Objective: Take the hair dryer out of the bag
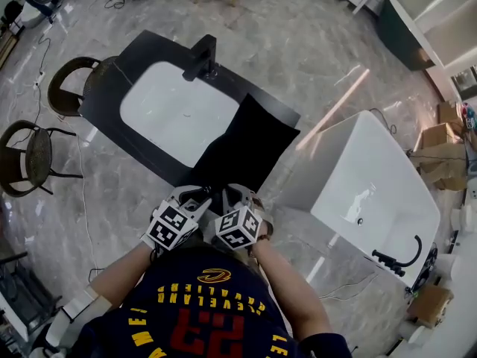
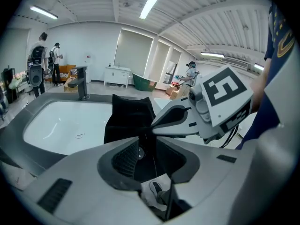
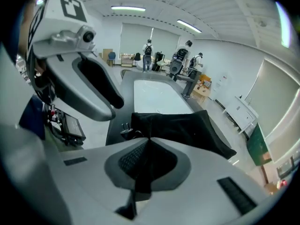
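Bag [image 3: 187, 125] hem between right tongs [image 3: 149, 139]

This looks like a showroom or a test hall for bathroom fittings, not a real bathroom. Just ahead of the left tool [image 1: 200, 197] stands a black bench [image 1: 112, 88] with a white basin [image 1: 175, 114] and a black tap [image 1: 201, 58], alone on an open marble-pattern floor [image 1: 298, 43]. To the right of the right tool [image 1: 232, 197] stands a free white bathtub [image 1: 328, 177] with its own black tap [image 1: 395, 262], and beyond it lie cardboard boxes [image 1: 440, 134]. Far ahead of both tools, under long strip lights [image 2: 151, 3], people [image 2: 56, 60] stand among equipment, near a white cabinet [image 2: 117, 75] and a green tub [image 2: 143, 82].
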Motion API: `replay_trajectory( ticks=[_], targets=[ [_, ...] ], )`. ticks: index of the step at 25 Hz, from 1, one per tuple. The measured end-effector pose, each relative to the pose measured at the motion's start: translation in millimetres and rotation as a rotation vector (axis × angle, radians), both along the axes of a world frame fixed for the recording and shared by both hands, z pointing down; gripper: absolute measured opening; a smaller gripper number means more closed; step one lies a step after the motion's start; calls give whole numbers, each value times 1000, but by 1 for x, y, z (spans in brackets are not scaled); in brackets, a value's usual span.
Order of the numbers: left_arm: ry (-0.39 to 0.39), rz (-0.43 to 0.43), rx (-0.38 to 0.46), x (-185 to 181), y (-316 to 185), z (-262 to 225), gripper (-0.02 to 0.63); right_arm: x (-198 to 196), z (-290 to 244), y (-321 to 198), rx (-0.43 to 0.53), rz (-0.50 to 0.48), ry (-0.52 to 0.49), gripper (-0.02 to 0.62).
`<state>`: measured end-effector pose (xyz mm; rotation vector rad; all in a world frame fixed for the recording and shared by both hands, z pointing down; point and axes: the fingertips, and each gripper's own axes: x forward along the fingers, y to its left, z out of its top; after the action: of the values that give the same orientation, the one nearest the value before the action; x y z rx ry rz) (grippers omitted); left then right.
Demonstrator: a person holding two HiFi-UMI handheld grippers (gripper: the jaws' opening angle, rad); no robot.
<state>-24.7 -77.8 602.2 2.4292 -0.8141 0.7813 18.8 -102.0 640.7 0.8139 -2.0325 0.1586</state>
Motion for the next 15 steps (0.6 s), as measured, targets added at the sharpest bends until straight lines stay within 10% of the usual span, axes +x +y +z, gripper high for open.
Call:
replay_trajectory(
  ticks=[15],
  targets=[
    [-179,87,11,43,-35,57,110,4,-51,-22,21,115,-169,17]
  ],
)
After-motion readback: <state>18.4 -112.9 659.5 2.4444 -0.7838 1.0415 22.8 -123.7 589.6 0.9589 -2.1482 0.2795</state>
